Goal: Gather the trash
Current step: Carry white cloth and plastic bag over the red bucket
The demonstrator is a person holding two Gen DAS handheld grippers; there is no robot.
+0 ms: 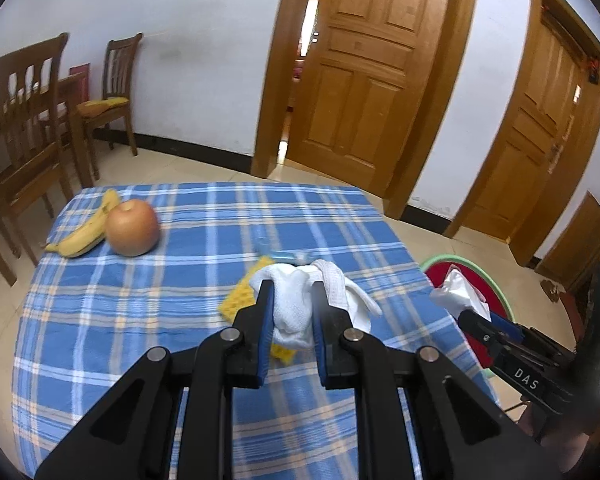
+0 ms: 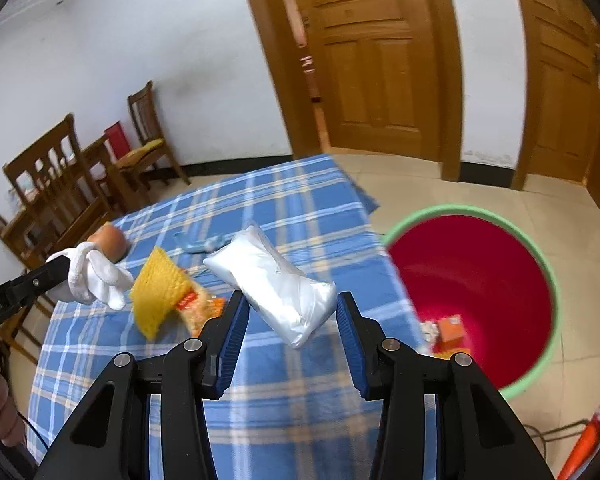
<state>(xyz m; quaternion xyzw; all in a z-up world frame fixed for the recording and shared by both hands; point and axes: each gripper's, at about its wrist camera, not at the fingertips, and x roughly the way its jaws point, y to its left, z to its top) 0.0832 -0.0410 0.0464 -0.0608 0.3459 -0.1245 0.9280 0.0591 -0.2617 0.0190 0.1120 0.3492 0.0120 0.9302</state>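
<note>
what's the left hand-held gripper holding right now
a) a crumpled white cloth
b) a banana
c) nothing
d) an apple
a: in the left wrist view the left hand-held gripper is closed on a crumpled white cloth, while the banana and apple lie untouched at the far corner of the table.

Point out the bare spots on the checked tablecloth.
Bare cloth lies between the apple and the yellow sponge, and along the near edge below both tongs. It is crowded around the sponge, the snack wrapper and the small blue wrapper.
</note>
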